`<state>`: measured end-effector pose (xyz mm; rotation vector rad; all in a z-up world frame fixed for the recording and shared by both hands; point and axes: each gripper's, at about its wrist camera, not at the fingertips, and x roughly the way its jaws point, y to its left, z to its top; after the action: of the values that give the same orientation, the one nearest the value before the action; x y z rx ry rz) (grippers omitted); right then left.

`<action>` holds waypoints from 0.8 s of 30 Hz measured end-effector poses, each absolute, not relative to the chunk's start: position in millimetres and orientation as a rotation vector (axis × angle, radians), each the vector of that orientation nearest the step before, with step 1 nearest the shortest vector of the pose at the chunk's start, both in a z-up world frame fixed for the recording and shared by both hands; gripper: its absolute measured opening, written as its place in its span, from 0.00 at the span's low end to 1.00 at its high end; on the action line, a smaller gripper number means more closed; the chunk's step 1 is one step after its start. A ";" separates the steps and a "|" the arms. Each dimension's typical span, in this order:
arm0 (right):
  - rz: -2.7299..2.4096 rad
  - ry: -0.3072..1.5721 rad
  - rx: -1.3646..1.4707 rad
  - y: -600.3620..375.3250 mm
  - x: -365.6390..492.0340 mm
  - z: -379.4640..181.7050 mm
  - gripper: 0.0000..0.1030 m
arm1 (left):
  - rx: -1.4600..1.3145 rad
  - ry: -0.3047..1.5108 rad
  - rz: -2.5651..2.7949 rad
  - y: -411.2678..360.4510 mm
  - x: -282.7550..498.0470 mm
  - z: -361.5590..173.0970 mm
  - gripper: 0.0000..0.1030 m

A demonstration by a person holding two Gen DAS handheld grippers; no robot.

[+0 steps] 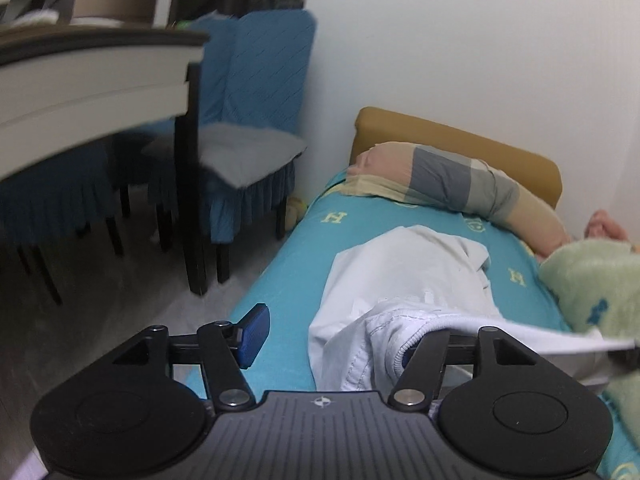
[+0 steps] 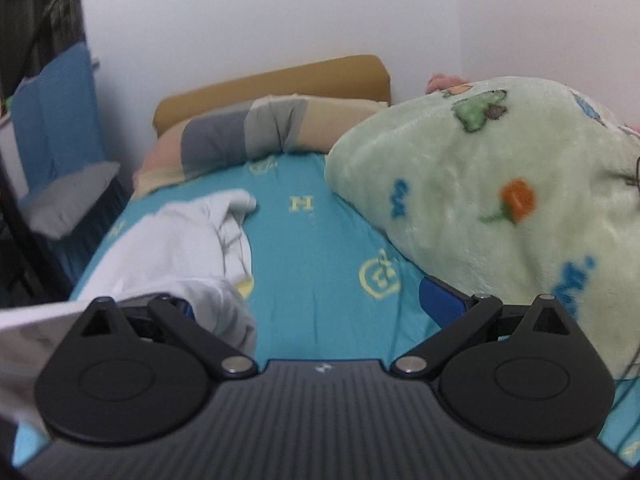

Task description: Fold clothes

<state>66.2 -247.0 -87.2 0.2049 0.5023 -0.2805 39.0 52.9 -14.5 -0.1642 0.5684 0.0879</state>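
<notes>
A white garment [image 1: 404, 280] lies lengthwise on the teal bed sheet [image 1: 296, 248]. In the left wrist view my left gripper [image 1: 332, 340] is wide open; its left blue pad [image 1: 254, 336] is bare and the garment's hem [image 1: 400, 340] drapes over the right finger. In the right wrist view the same garment [image 2: 168, 248] lies at the left. My right gripper [image 2: 312, 308] is wide open; cloth covers its left finger and its right blue pad [image 2: 440, 304] is bare beside the blanket.
A fluffy green blanket [image 2: 500, 200] is heaped on the bed's right side. A striped pillow [image 1: 440, 184] lies against a tan headboard [image 1: 460, 136]. Blue-covered chairs [image 1: 248, 120] and a table [image 1: 92, 80] stand left of the bed.
</notes>
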 end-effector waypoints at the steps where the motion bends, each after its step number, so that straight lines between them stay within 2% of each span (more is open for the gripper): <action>1: -0.283 0.482 0.193 -245.6 58.8 -76.4 1.00 | -0.175 0.565 0.084 55.4 35.6 -9.0 0.61; 6: -0.283 0.352 0.134 -238.8 21.8 -11.2 1.00 | -0.210 0.475 0.064 66.0 11.2 42.5 0.61; 18: -0.233 -0.127 0.002 -215.5 -96.5 265.9 1.00 | -0.200 0.058 -0.003 73.3 -81.1 335.2 0.61; 22: -0.241 -0.229 -0.033 -216.0 -132.0 338.3 1.00 | -0.161 -0.081 -0.011 62.8 -111.6 405.9 0.69; 24: -0.251 -0.269 -0.036 -220.0 -148.6 361.2 1.00 | -0.147 -0.128 -0.027 57.0 -122.1 433.9 0.69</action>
<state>-148.6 -220.0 361.2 -0.0362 -0.2686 -0.2514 -122.1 57.0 433.9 -0.1472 -0.1282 -0.0270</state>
